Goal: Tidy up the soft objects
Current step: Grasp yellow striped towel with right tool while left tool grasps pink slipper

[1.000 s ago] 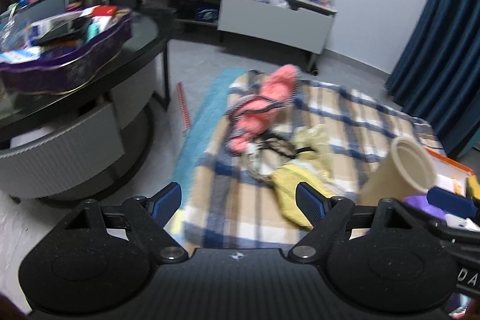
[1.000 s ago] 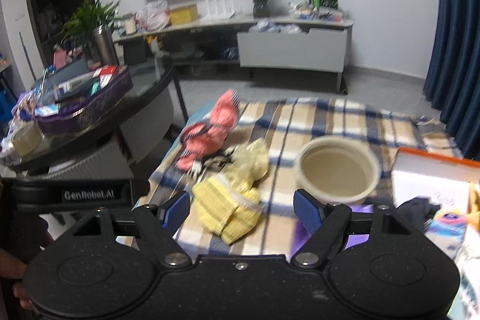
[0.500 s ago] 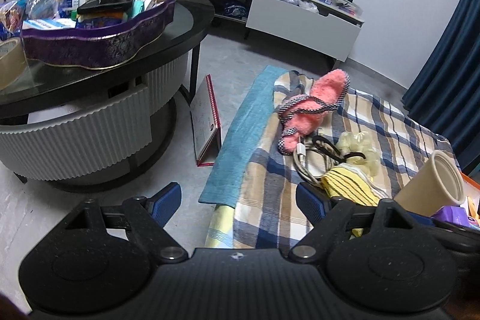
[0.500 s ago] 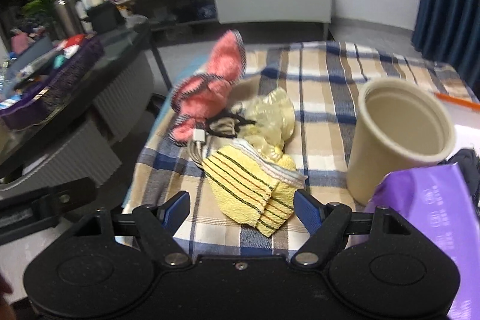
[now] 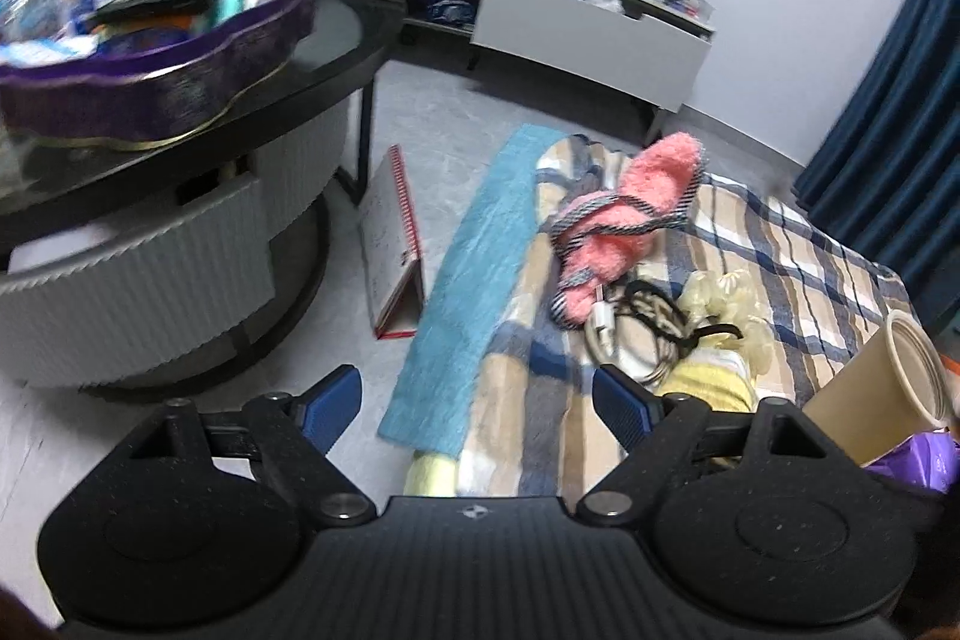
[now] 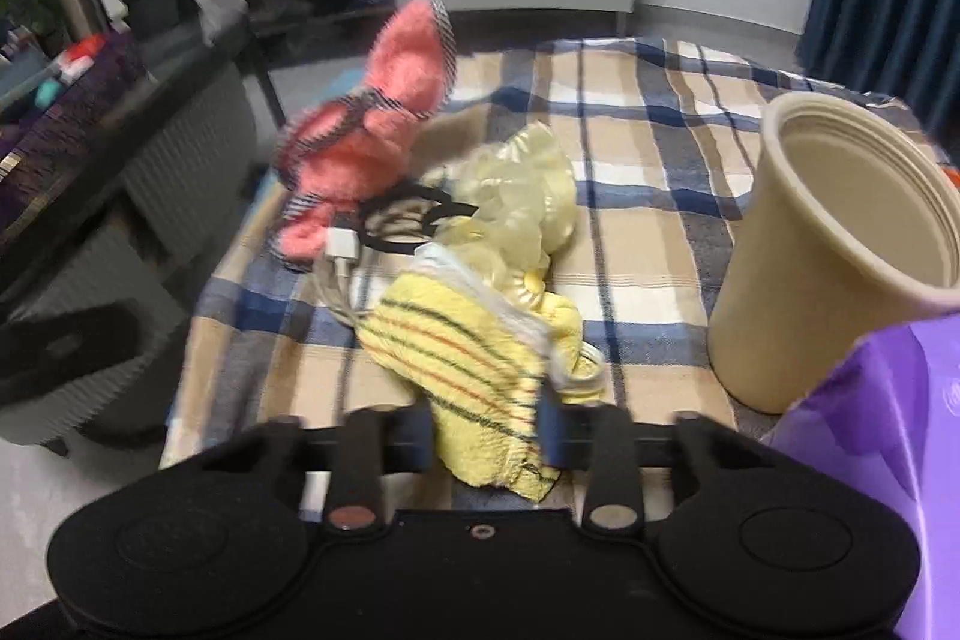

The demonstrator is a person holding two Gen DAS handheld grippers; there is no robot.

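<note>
A yellow striped cloth (image 6: 456, 352) lies crumpled on the plaid blanket (image 6: 648, 160), and its near end sits between the fingers of my right gripper (image 6: 483, 436). The jaws are closing and the pads press the cloth from both sides. Behind it lie a pale yellow ruffled piece (image 6: 522, 196), a white charger cable (image 6: 342, 244) and a pink fluffy slipper (image 6: 384, 112). My left gripper (image 5: 474, 403) hangs open and empty over the blanket's left edge, short of the slipper (image 5: 624, 214) and the yellow cloth (image 5: 714, 382).
A beige cup (image 6: 840, 244) stands on the blanket at the right, with a purple bag (image 6: 888, 430) in front of it. A blue mat (image 5: 480, 268) and a standing calendar (image 5: 390, 256) lie on the floor. A purple tray (image 5: 150, 82) sits on the round black table at the left.
My right gripper came down onto the yellow striped cloth and its wide-open jaws closed in on it. The left gripper drifted a little, still open.
</note>
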